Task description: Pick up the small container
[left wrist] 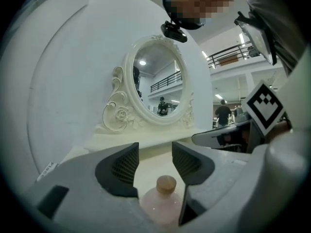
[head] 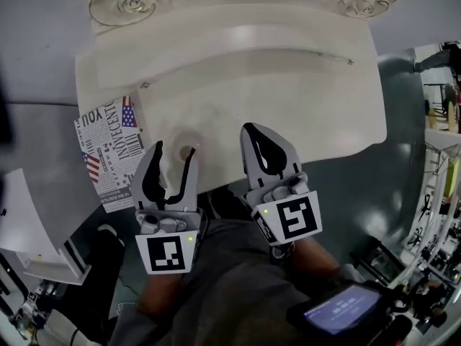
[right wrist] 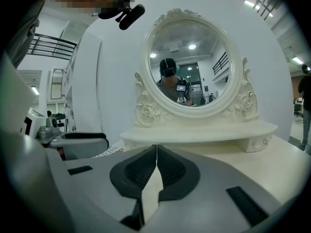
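pink container (left wrist: 163, 205) sits within left gripper (head: 175, 150), jaws apart.

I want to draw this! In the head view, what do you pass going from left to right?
Newspaper-print sheet → left gripper → right gripper → device with a lit screen.

Tabletop (head: 310, 114) lies open beyond right claw (head: 250, 128); mirror (right wrist: 192, 67) blocks rear.
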Demonstrator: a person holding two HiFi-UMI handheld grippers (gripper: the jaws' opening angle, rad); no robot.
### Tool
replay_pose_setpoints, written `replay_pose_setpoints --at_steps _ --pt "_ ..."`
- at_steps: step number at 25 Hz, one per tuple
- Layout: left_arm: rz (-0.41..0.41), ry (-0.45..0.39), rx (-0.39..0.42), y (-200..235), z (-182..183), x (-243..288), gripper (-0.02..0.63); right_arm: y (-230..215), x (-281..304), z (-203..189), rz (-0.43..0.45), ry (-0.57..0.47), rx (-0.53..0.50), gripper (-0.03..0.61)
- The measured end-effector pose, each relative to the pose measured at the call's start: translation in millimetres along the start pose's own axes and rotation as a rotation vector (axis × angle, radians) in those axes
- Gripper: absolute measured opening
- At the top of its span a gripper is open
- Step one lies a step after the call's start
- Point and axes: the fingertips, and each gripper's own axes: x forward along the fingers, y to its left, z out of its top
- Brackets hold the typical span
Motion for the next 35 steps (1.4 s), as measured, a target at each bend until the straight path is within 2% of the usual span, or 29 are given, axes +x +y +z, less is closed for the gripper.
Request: replay_pose_setpoints --at_steps 3,5,23,35 --pt "-0.026 0.015 -0.001 -6.8 -14.6 1.4 0.272 -0.6 1.1 -7.6 0.001 0.01 0.003 0.014" --pt "-0.036 0.027 0.002 -9.9 -25.0 1.7 0.287 -0.9 1.8 -15.6 0.002 0.02 0.008 0.014" --pt "0.021 0.084 -0.081 -2.5 -94.4 8.9 0.291 -8.0 8.7 -88.7 0.018 0.151 0.03 0.014" --pt "0.039 0.056 -0.107 -3.6 -99.9 10.6 0.29 -12.9 10.5 -97.1 0.021 0.172 0.027 0.014"
